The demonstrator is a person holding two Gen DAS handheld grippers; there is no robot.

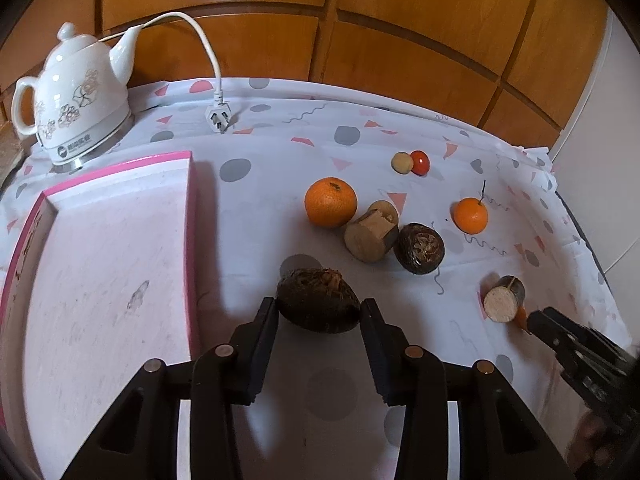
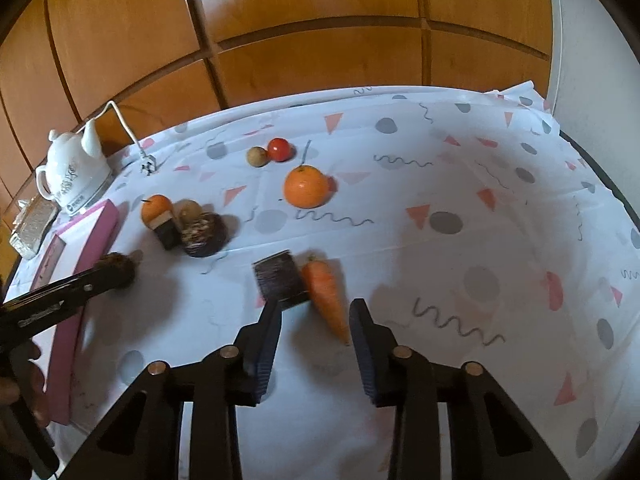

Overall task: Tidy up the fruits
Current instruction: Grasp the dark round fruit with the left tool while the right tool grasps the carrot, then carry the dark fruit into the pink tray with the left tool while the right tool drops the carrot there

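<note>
My left gripper [image 1: 319, 306] is open, its fingers on either side of a dark brown round fruit [image 1: 318, 300] lying on the cloth next to the pink tray [image 1: 120, 280]. Beyond it lie an orange [image 1: 330, 201], a tan cut piece [image 1: 371, 237], a second dark fruit [image 1: 419, 248], a smaller orange [image 1: 470, 214], a tan ball [image 1: 402, 162] and a red tomato [image 1: 420, 162]. My right gripper [image 2: 315, 314] is open over the tip of a carrot [image 2: 326, 298], beside a dark cut stick [image 2: 280, 278].
A white kettle [image 1: 76, 100] with its cord and plug [image 1: 218, 118] stands at the back left. Wooden panels rise behind the table. The patterned cloth [image 2: 480, 220] covers the table, whose edge curves along the right. A silver box [image 2: 34, 226] sits left of the kettle.
</note>
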